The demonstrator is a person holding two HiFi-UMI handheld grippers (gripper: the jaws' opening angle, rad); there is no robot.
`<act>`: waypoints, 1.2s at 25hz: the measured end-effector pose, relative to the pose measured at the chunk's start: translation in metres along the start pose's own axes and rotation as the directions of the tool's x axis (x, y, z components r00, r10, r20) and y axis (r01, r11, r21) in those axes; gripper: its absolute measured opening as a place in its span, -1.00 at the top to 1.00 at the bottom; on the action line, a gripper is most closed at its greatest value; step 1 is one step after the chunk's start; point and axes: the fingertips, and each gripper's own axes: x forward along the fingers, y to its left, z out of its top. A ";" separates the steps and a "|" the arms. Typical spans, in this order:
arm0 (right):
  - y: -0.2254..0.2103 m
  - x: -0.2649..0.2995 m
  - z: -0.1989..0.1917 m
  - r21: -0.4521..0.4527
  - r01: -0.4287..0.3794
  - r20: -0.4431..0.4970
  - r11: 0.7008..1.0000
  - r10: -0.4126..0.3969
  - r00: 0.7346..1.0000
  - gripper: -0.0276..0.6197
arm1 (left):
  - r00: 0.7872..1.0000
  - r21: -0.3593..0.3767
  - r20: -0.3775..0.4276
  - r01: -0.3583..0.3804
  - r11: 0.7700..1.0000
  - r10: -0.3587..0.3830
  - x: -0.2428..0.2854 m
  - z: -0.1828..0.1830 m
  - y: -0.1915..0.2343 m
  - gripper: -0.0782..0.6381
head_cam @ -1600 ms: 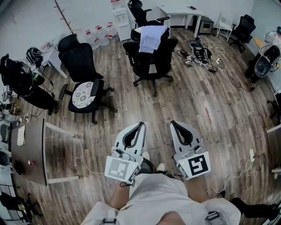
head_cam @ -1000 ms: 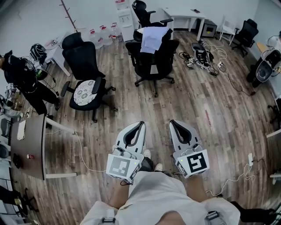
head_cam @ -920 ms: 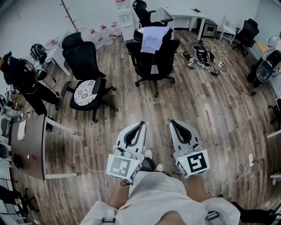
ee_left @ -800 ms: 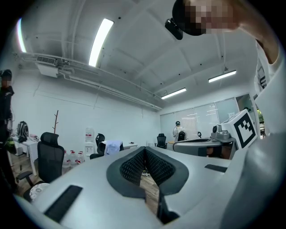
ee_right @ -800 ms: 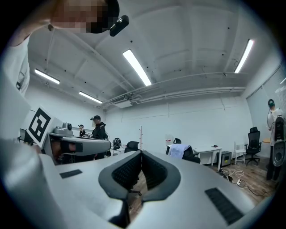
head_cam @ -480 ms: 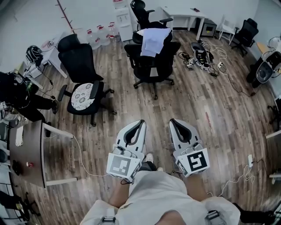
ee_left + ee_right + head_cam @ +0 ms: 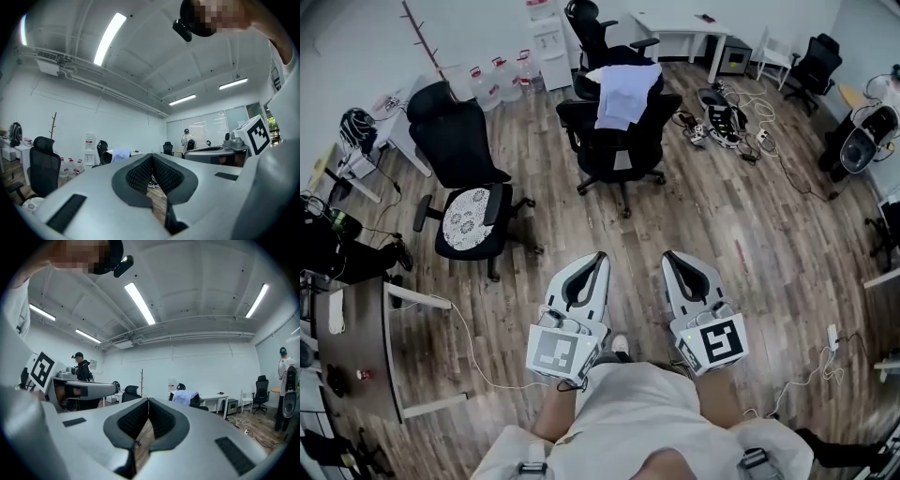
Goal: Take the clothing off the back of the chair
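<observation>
A pale lavender garment [image 7: 623, 89] hangs over the back of a black office chair [image 7: 617, 150] across the wooden floor, far ahead of both grippers. My left gripper [image 7: 600, 255] and right gripper [image 7: 668, 257] are side by side in front of my body, level and pointing towards that chair. Both are shut with nothing between the pads. In the left gripper view the garment [image 7: 121, 154] shows small, left of the shut left gripper [image 7: 152, 155]. In the right gripper view the garment [image 7: 185, 397] sits right of the shut right gripper [image 7: 148, 400].
A second black chair with a patterned cushion [image 7: 469, 211] stands to the left. Water bottles [image 7: 500, 73] line the far wall beside a white desk [image 7: 675, 23]. Cables and gear [image 7: 727, 117] lie on the floor at the right. A brown table [image 7: 356, 342] is near left.
The room has slid slightly left and down in the head view as I walk forward. A person in black at the left has shifted towards the edge. Both grippers stay shut.
</observation>
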 end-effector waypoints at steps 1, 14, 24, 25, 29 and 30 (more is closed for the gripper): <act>0.000 0.005 0.000 0.000 0.003 0.000 1.000 -0.003 1.000 0.85 | 1.000 0.000 0.000 0.004 1.000 -0.004 0.002 0.000 0.004 0.73; -0.015 0.049 -0.002 0.013 0.012 -0.010 1.000 -0.012 1.000 0.85 | 1.000 -0.015 -0.026 0.012 1.000 -0.013 0.037 -0.007 0.041 0.73; -0.056 0.092 -0.004 0.023 -0.026 0.003 0.999 0.026 1.000 0.85 | 0.999 0.002 -0.040 -0.019 1.000 0.019 0.087 -0.008 0.059 0.73; -0.060 0.097 -0.004 0.023 -0.032 0.003 0.999 0.032 0.999 0.85 | 0.999 0.000 -0.040 -0.024 1.000 0.024 0.093 -0.008 0.062 0.73; -0.080 0.116 -0.004 0.025 -0.045 0.003 0.999 0.045 0.999 0.85 | 0.999 0.000 -0.043 -0.033 0.999 0.033 0.116 -0.008 0.070 0.73; -0.084 0.121 -0.004 0.026 -0.048 0.003 0.999 0.048 0.999 0.85 | 0.998 0.000 -0.044 -0.036 0.999 0.036 0.122 -0.008 0.072 0.73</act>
